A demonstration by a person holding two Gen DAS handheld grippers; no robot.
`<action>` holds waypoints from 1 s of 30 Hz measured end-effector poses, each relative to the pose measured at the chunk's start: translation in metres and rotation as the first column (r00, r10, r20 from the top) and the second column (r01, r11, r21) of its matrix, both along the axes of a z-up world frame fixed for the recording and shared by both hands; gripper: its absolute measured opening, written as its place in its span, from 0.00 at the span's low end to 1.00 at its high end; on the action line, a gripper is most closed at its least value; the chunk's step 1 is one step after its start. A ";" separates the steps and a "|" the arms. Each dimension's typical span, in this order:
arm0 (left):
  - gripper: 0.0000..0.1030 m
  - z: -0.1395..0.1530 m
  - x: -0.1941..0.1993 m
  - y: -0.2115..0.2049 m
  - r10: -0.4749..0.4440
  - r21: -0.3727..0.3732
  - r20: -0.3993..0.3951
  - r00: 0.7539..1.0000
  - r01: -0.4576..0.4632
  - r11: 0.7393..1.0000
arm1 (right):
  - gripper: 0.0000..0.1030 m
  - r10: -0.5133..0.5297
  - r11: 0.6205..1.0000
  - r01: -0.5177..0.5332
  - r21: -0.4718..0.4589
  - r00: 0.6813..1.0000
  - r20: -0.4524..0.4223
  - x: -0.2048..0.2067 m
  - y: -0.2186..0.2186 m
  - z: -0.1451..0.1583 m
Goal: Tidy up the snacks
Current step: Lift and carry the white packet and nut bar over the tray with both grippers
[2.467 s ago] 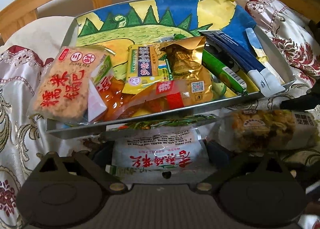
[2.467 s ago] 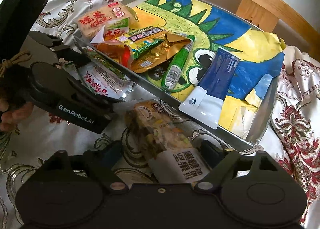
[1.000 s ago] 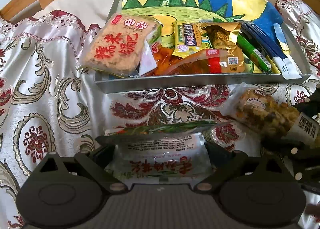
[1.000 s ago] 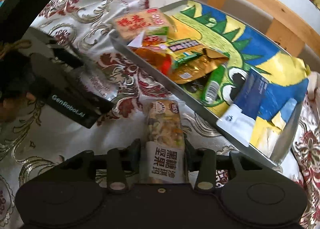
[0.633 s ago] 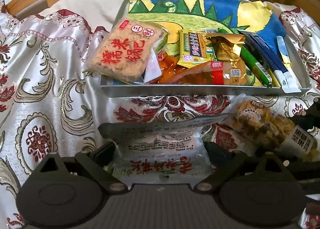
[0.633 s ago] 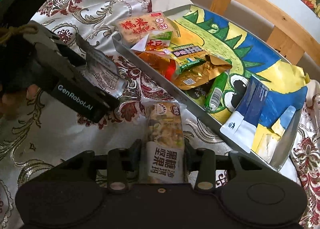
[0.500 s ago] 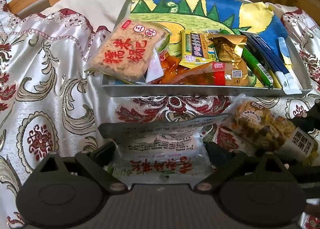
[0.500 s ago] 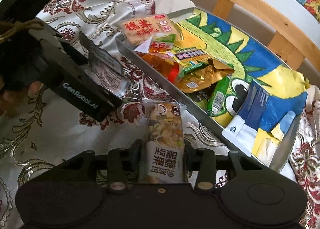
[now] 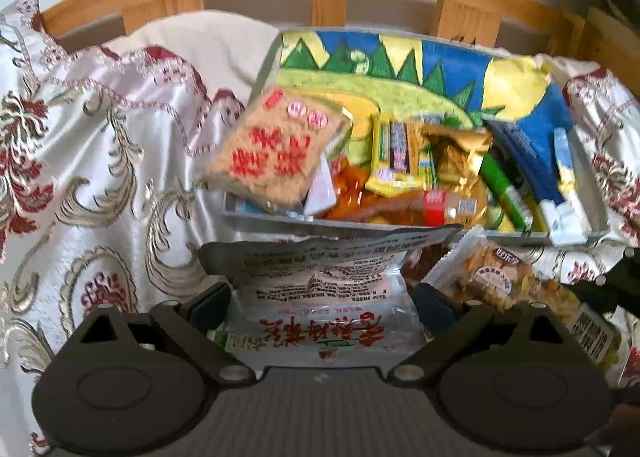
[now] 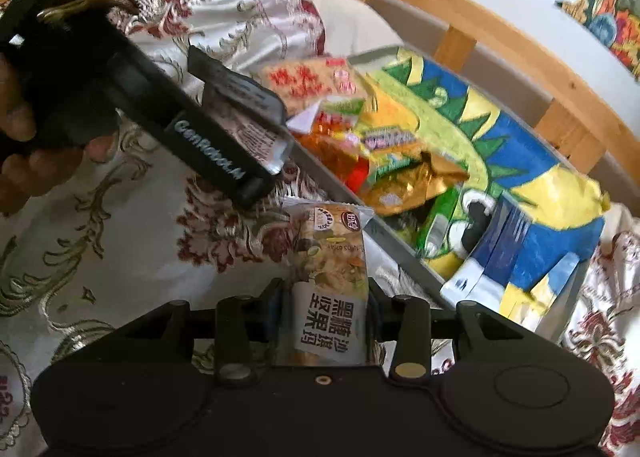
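Two snacks in hand, both short of the metal tray (image 9: 276,217), both to go in. Left gripper (image 9: 322,299) clamped on a clear flat packet with red lettering (image 9: 320,293), silver top seal flopping forward just over the tray's near wall. Right gripper (image 10: 327,297) closed on a nut-and-seed bar (image 10: 332,269), pinched at its labelled end, the far end hanging free just beside the near wall, above the embroidered bedspread (image 10: 120,241).

To do it well:
- Lift each packet clear of the near wall before moving forward (a snagged seal would likely drag the tray on that slick satin).
- Aim away from the pile. Rice cracker pack (image 9: 276,153), yellow packet (image 9: 394,153), gold foil pouch (image 9: 456,157) and green tube (image 9: 504,185) crowd the front; the blue-and-white sachet (image 10: 492,253) lies toward the right end. Dinosaur-print lining (image 9: 400,69) bare at the back, so better there.
- Lay the packet flat, the bar alongside the tube rather than across it.
- One gripper at a time, given how close together they work.
- Release only once the packet rests on something.
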State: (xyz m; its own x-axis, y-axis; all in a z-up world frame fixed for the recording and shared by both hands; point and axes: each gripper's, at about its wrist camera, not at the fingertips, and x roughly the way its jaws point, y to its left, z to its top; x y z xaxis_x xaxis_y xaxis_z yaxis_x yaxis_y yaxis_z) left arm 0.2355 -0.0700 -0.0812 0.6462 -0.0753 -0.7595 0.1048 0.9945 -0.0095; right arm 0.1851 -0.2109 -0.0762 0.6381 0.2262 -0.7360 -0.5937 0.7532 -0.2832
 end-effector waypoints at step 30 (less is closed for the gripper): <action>0.96 0.056 0.085 -0.100 -0.096 -0.072 0.149 0.984 0.107 0.992 | 0.42 -0.560 0.812 0.518 0.270 0.822 0.106 0.065 -0.118 0.030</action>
